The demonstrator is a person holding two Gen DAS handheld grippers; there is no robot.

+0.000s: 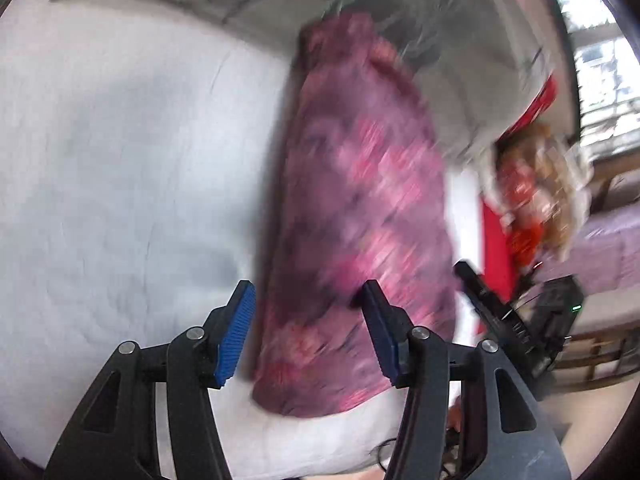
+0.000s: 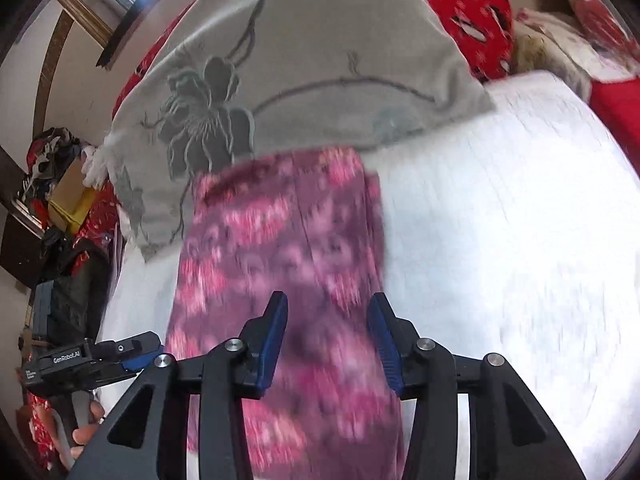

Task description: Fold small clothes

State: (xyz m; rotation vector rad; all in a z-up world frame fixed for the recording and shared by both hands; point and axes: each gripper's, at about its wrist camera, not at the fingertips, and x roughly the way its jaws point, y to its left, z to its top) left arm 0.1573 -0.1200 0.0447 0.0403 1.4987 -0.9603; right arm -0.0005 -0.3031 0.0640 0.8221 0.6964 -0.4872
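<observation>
A purple and pink patterned garment (image 1: 352, 216) lies folded into a long strip on the white bedsheet (image 1: 120, 180). It also shows in the right wrist view (image 2: 288, 248), running away from the camera. My left gripper (image 1: 308, 308) is open and empty, just above the garment's near end. My right gripper (image 2: 328, 320) is open and empty over the garment's near part. The right gripper also shows at the right of the left wrist view (image 1: 500, 312), and the left gripper shows at the lower left of the right wrist view (image 2: 100, 356). Both views are blurred.
A grey flowered pillow (image 2: 304, 64) lies at the garment's far end. Red patterned bedding (image 2: 468, 4) and more cloth lie behind it. A cluttered corner with a yellow box (image 2: 68, 200) is at the left. A window (image 1: 600, 80) and a wooden bench are off the bed's side.
</observation>
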